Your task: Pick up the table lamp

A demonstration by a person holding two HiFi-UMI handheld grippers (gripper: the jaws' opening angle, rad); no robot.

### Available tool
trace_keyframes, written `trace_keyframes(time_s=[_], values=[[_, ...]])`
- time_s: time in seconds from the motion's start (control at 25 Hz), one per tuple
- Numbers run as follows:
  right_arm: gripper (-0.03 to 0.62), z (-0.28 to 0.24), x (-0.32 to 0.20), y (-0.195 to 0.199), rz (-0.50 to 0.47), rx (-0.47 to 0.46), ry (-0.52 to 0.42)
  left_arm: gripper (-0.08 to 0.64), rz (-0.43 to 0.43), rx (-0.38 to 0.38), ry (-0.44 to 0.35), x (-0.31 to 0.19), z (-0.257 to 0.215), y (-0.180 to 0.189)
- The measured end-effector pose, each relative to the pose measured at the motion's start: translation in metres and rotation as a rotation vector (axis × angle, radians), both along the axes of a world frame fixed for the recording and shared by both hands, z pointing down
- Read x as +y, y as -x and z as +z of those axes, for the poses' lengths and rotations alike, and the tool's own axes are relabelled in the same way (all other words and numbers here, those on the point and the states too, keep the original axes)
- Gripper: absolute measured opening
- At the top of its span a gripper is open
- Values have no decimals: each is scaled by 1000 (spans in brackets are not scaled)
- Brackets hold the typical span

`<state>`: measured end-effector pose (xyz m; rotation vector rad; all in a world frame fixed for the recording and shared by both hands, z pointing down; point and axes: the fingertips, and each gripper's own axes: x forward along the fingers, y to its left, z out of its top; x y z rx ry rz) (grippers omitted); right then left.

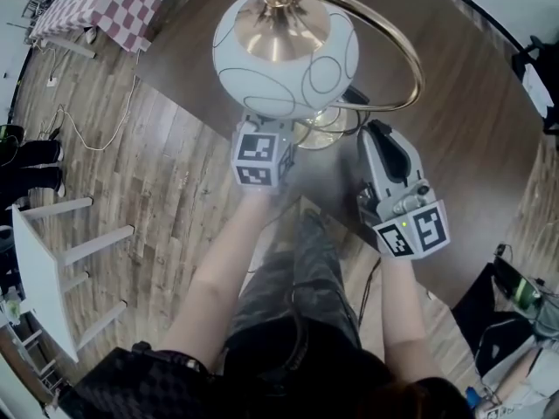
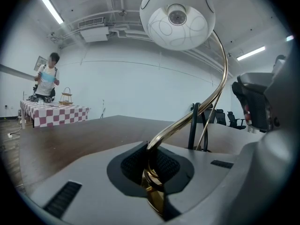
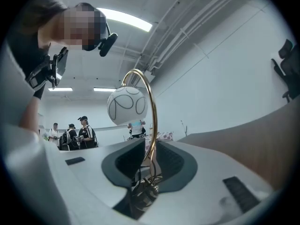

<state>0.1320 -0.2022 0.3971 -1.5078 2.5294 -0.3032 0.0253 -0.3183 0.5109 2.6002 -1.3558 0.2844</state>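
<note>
The lamp (image 1: 284,55) stands on the dark counter (image 1: 463,138), upper centre of the frame. The left gripper (image 2: 151,168) has its fingers clamped on the brass stem (image 2: 206,107). The right gripper (image 3: 147,165) has its fingers apart around that stem.

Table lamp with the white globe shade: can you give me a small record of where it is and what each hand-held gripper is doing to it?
lamp: white globe shade with thin curved lines, curved brass stem, round brass base
under it: dark brown wooden table
left hand-held gripper: shut on the stem near the base
right hand-held gripper: jaws apart, stem between them
</note>
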Motion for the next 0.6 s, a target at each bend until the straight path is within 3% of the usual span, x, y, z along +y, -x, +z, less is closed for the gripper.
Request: trace_keyframes(time_s=[0.24,0.6], values=[[127,-22,-6,-5,-16,41,-49,6,-8,3,2,-1,0,0],[127,-67,-15,-9,-50,58,-139,3,-6,7,7,-2,0,-1]])
